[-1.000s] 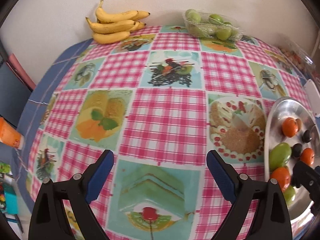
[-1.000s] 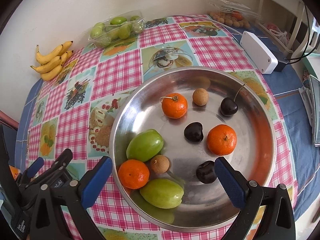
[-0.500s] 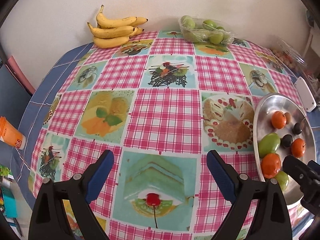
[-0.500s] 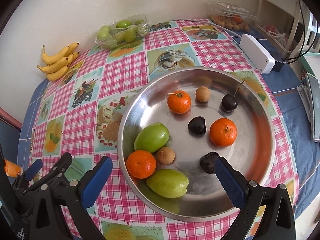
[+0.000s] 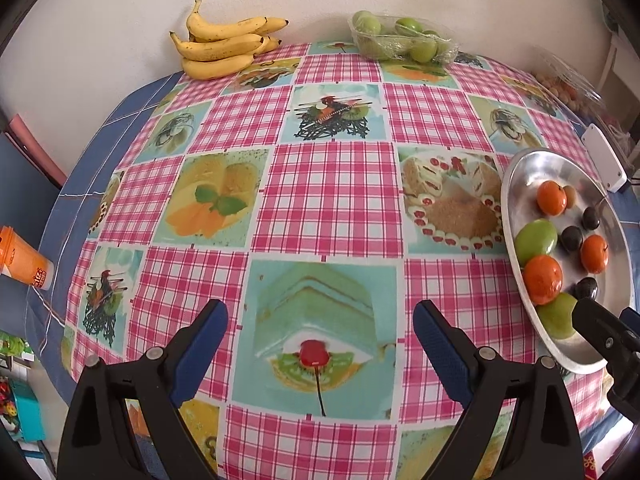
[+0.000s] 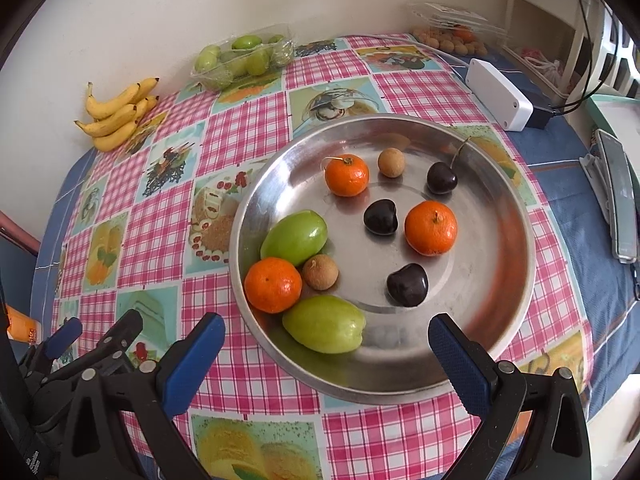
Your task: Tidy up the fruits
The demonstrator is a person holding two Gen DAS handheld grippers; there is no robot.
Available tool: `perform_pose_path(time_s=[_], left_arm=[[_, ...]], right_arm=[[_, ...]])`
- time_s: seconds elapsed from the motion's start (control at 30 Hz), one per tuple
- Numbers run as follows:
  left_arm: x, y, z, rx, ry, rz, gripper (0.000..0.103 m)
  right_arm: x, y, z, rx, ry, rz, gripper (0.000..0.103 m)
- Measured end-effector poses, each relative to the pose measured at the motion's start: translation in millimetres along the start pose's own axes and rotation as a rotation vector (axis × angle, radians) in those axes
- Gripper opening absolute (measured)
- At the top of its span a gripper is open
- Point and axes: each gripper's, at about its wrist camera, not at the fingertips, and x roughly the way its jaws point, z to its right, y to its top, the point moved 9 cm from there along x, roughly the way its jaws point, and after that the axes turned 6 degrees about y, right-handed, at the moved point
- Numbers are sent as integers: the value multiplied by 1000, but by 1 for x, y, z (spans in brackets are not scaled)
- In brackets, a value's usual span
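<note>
A round steel plate (image 6: 516, 280) holds three mandarins (image 6: 273, 285), two green fruits (image 6: 325, 324), three dark cherries (image 6: 407, 284) and two small brown longans (image 6: 320, 272). My right gripper (image 6: 326, 354) is open and empty, above the plate's near edge. My left gripper (image 5: 320, 340) is open and empty over the checked tablecloth, left of the plate (image 5: 516, 168). A banana bunch (image 5: 224, 46) lies at the table's far side. A clear pack of green fruit (image 5: 400, 38) sits to its right.
A white box (image 6: 500, 94) with a black plug lies right of the plate. A clear tray of small brown fruit (image 6: 452, 36) stands at the far right. An orange cup (image 5: 22, 260) sits off the table's left edge. A grey flat device (image 6: 618, 200) lies far right.
Both grippers have pulled back and up from the table. More of the tablecloth and plate shows. The fruit has not moved.
</note>
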Motion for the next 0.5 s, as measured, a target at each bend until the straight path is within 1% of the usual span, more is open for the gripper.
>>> perform_pose_path(time_s=[0.37, 0.5], left_arm=[[-11, -10, -12, -20, -9, 14, 94], [-16, -13, -16, -30, -15, 23, 94]], right_arm=[[-11, -16, 3, -30, -21, 4, 103], [-18, -16, 4, -27, -21, 24, 103]])
